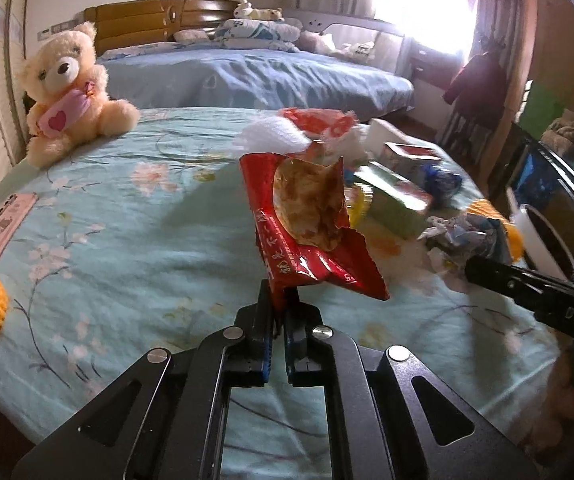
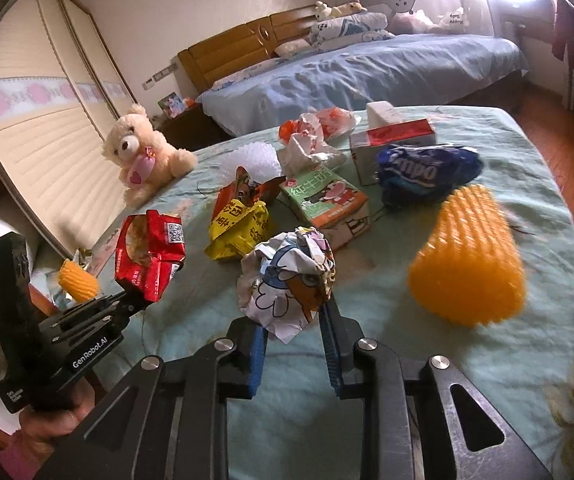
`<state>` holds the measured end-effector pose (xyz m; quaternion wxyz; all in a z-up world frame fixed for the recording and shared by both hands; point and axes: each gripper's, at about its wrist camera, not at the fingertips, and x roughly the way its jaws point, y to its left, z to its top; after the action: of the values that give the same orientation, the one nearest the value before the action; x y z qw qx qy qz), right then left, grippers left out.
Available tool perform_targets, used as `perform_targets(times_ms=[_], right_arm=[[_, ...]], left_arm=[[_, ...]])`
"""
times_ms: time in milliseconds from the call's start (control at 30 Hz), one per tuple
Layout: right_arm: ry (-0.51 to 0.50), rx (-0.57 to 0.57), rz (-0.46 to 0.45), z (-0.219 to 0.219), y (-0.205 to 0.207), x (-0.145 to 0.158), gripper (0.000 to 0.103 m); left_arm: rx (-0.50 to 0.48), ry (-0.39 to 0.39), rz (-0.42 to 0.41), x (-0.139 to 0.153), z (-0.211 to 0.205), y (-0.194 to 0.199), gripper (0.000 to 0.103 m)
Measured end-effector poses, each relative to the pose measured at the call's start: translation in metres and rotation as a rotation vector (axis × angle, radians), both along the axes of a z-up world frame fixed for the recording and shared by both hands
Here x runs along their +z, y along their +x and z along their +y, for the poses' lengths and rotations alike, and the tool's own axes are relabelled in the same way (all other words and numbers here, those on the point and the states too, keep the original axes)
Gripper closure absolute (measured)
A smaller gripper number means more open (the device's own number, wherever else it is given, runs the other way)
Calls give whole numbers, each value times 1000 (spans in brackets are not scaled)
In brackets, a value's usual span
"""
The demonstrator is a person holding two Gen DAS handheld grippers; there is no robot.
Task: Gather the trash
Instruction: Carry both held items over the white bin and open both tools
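My left gripper (image 1: 281, 300) is shut on a torn red snack wrapper (image 1: 311, 232) and holds it above the floral tablecloth (image 1: 127, 240); the wrapper also shows in the right wrist view (image 2: 151, 252), with the left gripper (image 2: 133, 300) below it. My right gripper (image 2: 295, 320) is shut on a crumpled ball of printed paper (image 2: 287, 276), which shows at the right in the left wrist view (image 1: 463, 236). More trash lies beyond: a yellow wrapper (image 2: 243, 228), a green milk carton (image 2: 323, 196), a blue bag (image 2: 427, 172), a red-and-white wrapper (image 2: 315, 128).
A teddy bear (image 1: 67, 92) sits at the table's far left. An orange foam net (image 2: 471, 264) lies right of my right gripper. A tissue box (image 2: 395, 136), white foam (image 2: 255, 160) and a pink phone (image 1: 5, 224) are on the table. A white bin rim (image 1: 543, 240) stands at the right edge.
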<state>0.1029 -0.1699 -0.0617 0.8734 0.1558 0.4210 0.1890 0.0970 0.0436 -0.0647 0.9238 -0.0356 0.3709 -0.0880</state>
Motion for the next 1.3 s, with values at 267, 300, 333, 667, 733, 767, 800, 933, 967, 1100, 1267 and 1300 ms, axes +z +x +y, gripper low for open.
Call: perform_targets(times_ms=[267,300,333,667,733,767,800,933,967,1100,1267,1300], right_arm=[[-9,-44,-24,-19,-22,12,78],[-13,-55,-26,-24,-25,13,78],[-16,-64,-28,-29,-27,13,78],[-33,-181,-30,-86,-55,16,78],[-35,-209,-29,-99,-60,17,78],[-35,-221,-28,-105,-61,18,78],[-37,-234,-28,-111,-63,18,78],[-48,-276,-27,-129,-71,17,78],[-51,-287,-27,-134,-73,17,78],[-67,-331,-23,-153,-81,16,78],[-101,-386,-29,-178,-90,19,78],[-107,-398,-30,-184,-90,19,78]], left_arm=[[-87,-15,-8,9,-34,-12,99],[-99,-21,-8,11,-38,-13,99],[-113,-27,-6,11,-43,-13,99],[-238,-48,-5,19,-93,-18,99],[-267,-46,-9,22,-106,-20,99],[-278,-45,-9,23,-112,-20,99],[-295,-46,-8,23,-119,-21,99],[-343,-43,-3,24,-141,-23,99],[-354,-41,-3,24,-146,-23,99],[-397,-30,-1,26,-169,-23,99],[-457,-40,13,30,-198,-22,99],[-469,-37,12,31,-204,-22,99]])
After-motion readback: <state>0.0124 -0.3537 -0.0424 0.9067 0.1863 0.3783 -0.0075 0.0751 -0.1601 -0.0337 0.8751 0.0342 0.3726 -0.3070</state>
